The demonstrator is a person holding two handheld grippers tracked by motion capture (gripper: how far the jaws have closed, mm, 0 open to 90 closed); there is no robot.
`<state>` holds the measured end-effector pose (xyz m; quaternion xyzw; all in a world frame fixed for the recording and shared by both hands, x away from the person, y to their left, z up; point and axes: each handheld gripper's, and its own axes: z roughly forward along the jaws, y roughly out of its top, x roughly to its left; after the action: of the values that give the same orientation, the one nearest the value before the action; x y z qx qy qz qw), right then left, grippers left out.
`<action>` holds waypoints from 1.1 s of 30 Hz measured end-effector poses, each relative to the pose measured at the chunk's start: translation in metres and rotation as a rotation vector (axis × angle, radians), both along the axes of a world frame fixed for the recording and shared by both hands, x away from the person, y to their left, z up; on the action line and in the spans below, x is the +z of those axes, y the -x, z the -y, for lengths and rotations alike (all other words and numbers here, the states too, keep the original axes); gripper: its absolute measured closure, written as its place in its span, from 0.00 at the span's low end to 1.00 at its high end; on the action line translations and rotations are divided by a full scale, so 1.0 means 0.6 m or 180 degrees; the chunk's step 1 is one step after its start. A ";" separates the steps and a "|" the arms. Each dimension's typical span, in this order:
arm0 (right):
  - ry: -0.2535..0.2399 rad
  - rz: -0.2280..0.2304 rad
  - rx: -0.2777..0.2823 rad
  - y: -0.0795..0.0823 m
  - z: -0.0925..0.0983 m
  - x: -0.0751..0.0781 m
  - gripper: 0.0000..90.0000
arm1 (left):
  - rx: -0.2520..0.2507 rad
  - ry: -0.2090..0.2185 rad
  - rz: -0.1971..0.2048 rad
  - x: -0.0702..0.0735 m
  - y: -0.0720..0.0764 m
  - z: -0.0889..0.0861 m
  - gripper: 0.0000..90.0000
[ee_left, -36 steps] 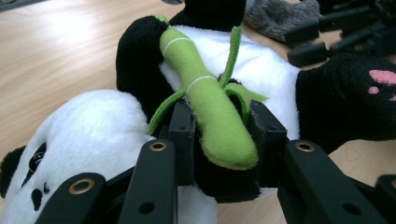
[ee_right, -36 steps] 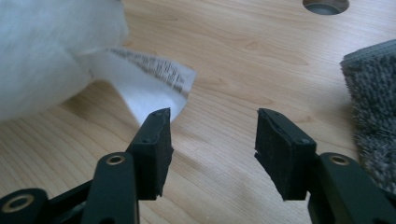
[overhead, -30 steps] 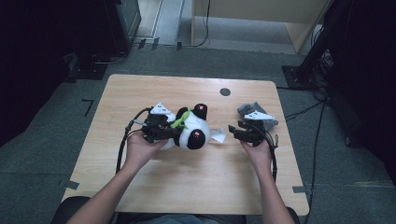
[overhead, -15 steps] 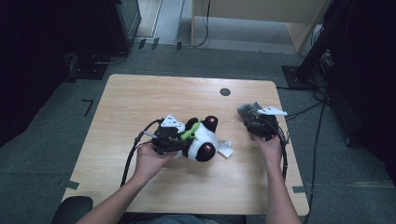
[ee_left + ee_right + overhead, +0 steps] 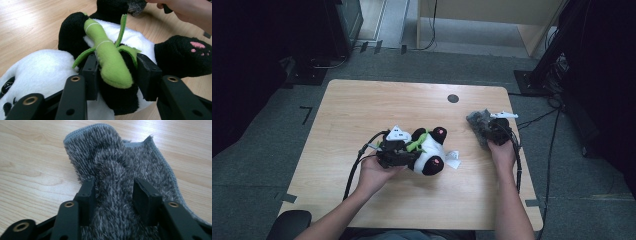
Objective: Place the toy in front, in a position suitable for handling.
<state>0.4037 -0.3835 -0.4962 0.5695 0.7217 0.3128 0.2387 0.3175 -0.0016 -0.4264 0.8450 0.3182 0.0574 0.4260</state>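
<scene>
With my left gripper (image 5: 116, 75) clamping the black-and-white plush panda's (image 5: 428, 151) green felt bamboo stalk (image 5: 108, 55) at centre frame and my right gripper (image 5: 113, 195) pinching the fuzzy grey cloth (image 5: 125, 175), I judge firm, steady squeezes best.

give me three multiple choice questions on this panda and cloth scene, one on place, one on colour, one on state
1. Where does the grey fuzzy cloth lie on the light wooden table?
A. far left corner
B. right side, past the toy
C. near edge, centre

2. What colour is the felt bamboo stalk on the black-and-white plush panda?
A. green
B. red
C. blue

3. How does the left gripper stand?
A. open above bare table
B. shut on the cloth
C. shut on the panda

Answers:
1 B: the high view shows the cloth at the table's right, by the right gripper.
2 A: the left gripper view shows a bright green stalk with green leaves.
3 C: the left gripper's jaws press the panda's black limb and stalk from both sides.
</scene>
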 end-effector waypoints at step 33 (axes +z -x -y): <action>-0.0426 -0.0058 0.0060 0.030 -0.014 0.074 0.88 | 0.0039 0.0309 0.0208 0.017 -0.018 -0.129 0.31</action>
<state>0.3855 -0.3751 -0.4517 0.5802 0.7067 0.3573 0.1905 0.3281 0.0759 -0.4161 0.8190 0.3118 0.0720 0.4763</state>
